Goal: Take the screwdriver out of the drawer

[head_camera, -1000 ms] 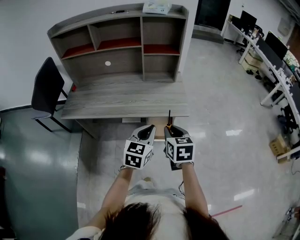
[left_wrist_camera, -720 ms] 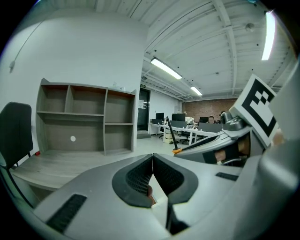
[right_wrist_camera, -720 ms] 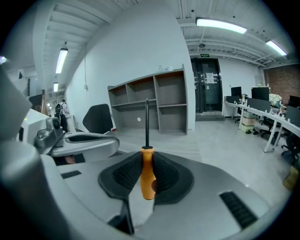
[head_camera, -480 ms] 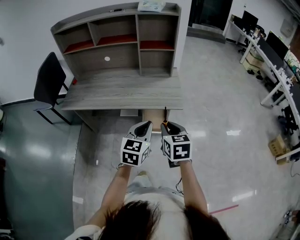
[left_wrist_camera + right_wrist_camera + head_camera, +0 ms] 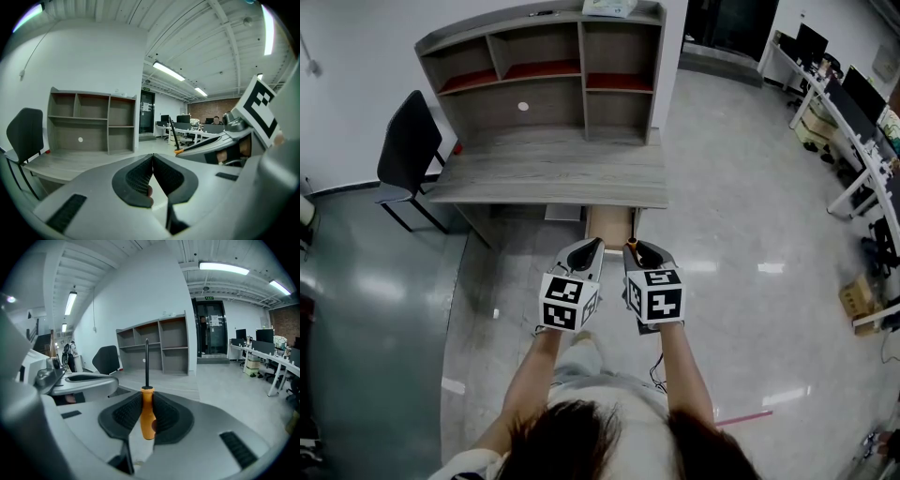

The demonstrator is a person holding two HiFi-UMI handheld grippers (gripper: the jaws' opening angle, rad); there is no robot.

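A screwdriver with an orange handle and dark shaft stands upright between the pads of my right gripper, which is shut on the handle. In the head view the right gripper holds the screwdriver over the front of the open drawer, which juts out from under the grey desk. Close beside it on the left, my left gripper is shut and holds nothing. In the left gripper view, the left gripper has its tips touching, and the screwdriver shows to the right.
A grey hutch with shelves stands at the back of the desk, with a box on top. A black chair sits at the desk's left end. Office desks line the far right. A pink strip lies on the glossy floor.
Both grippers have drawn back from the desk side by side and risen a little, the right one carrying the screwdriver. More of the open drawer shows ahead of them.
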